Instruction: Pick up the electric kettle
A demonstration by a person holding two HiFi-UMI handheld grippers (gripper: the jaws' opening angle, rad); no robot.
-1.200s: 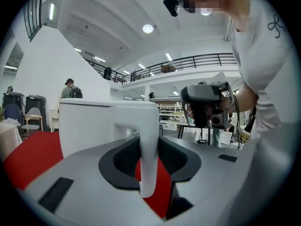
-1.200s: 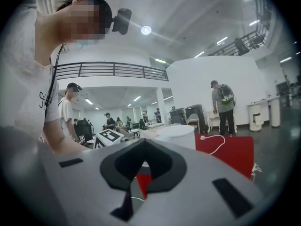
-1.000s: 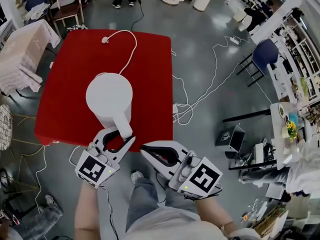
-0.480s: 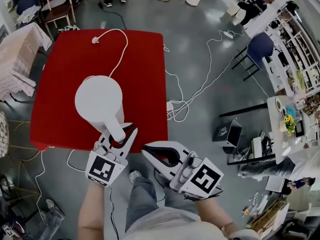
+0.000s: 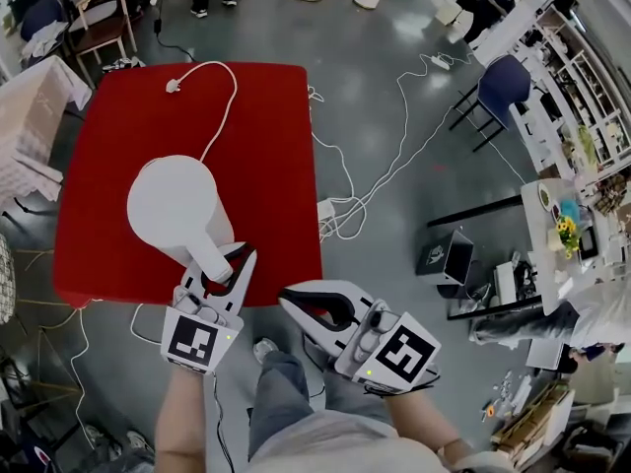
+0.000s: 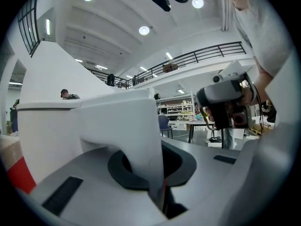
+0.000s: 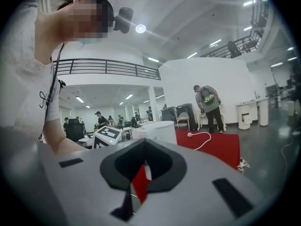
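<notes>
The white electric kettle [image 5: 177,205] stands on the red table [image 5: 271,146], its handle [image 5: 210,252] pointing toward me. Its white cord [image 5: 223,106] runs to a loose plug [image 5: 175,87] at the far side. My left gripper [image 5: 225,264] is shut on the handle, one jaw on each side. The left gripper view shows the handle [image 6: 136,140] pinched between the jaws, with the kettle body [image 6: 56,126] just behind. My right gripper [image 5: 289,299] hangs shut and empty off the table's near edge, right of the kettle. In the right gripper view the kettle [image 7: 157,131] is ahead.
White cables [image 5: 375,185] trail over the grey floor right of the table. A blue chair [image 5: 498,82] stands far right, a laptop [image 5: 449,259] lies on the floor. A cloth-covered table [image 5: 25,116] and a wooden chair [image 5: 99,13] are at the left. People stand beyond.
My left gripper slid forward over the kettle's handle, and its wide-open jaws have come together on it. The right gripper has stayed in place.
</notes>
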